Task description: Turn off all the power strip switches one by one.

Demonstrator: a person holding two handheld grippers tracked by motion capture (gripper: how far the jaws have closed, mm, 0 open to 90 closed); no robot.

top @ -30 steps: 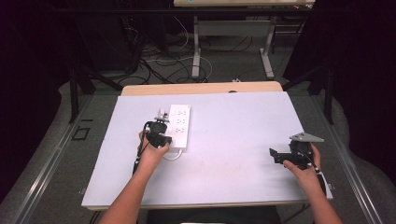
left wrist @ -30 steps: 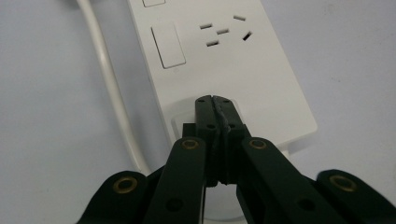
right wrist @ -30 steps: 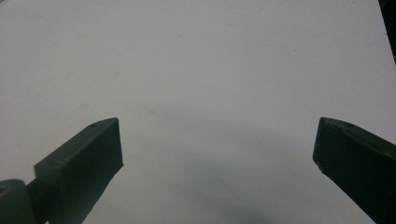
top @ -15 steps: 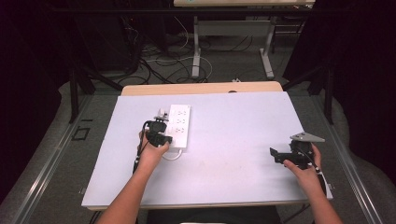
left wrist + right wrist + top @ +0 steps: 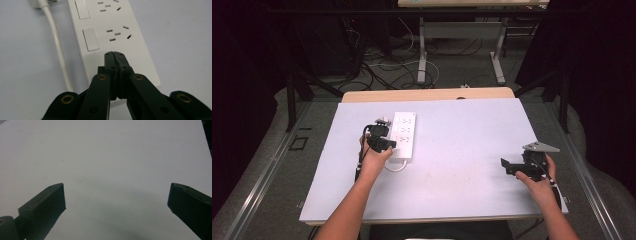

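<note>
High view first: a white power strip (image 5: 403, 134) lies on the pale table (image 5: 462, 150), left of the middle and toward the far edge, its long side running away from the person. The left tool (image 5: 382, 141) sits at the strip's near left edge, held in the person's left hand (image 5: 373, 159), with the forearm coming up from the bottom. A white cord (image 5: 394, 167) loops out from the strip's near end beside that hand.

Left gripper view shows the left tool (image 5: 115, 53) with its two black jaws pressed together, nothing between them, the tips poised over the blank near end of the power strip (image 5: 130, 50), just short of a rocker switch (image 5: 90, 39) and a socket (image 5: 119, 33). The cord (image 5: 58, 52) runs along the table beside the strip.

Over at the right side of the table, well apart from the strip, the right tool (image 5: 512, 165) rests low in the right hand (image 5: 537, 182). Right gripper view has its jaws spread wide over bare table (image 5: 112, 157), gripping nothing.
</note>
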